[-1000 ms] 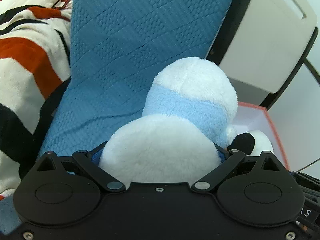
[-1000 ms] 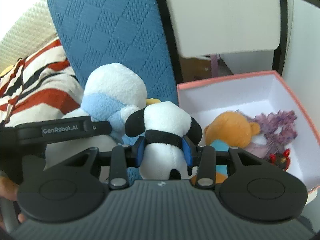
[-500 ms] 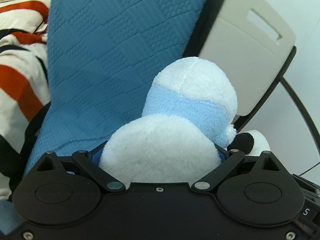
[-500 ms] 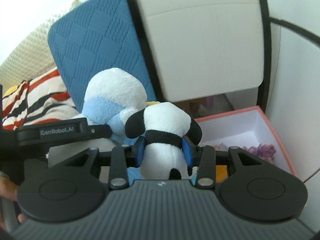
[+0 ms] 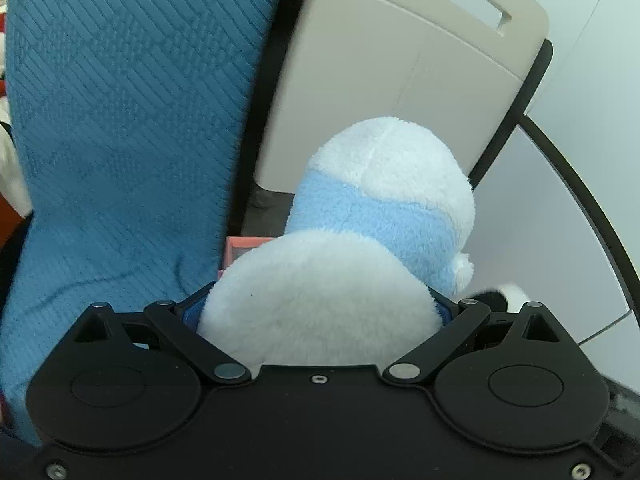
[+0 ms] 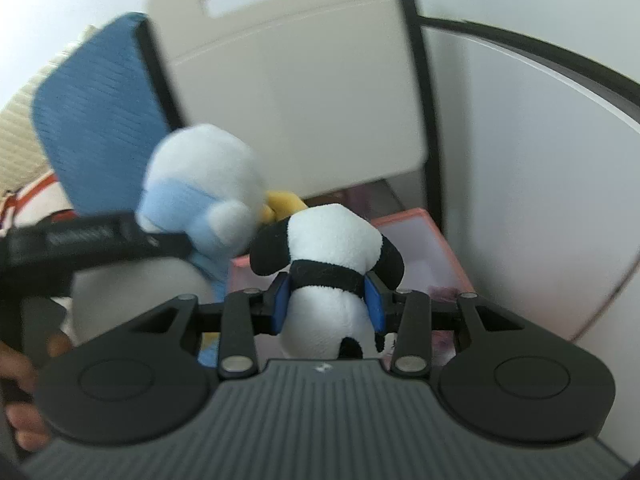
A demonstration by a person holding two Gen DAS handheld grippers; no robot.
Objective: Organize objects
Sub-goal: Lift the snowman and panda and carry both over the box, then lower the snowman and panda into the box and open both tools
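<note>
While carrying both toys over to the pink box (image 6: 436, 240), keep left tongs (image 5: 320, 312) clamped on penguin (image 5: 360, 240), right tongs (image 6: 328, 300) on panda (image 6: 332, 248), then drop gently inside.

You have a white-and-pale-blue plush duck (image 5: 360, 248) with an orange beak raised beside a black-and-white plush panda (image 6: 332, 264), both above the pink box's (image 6: 436, 232) near-left corner.
</note>
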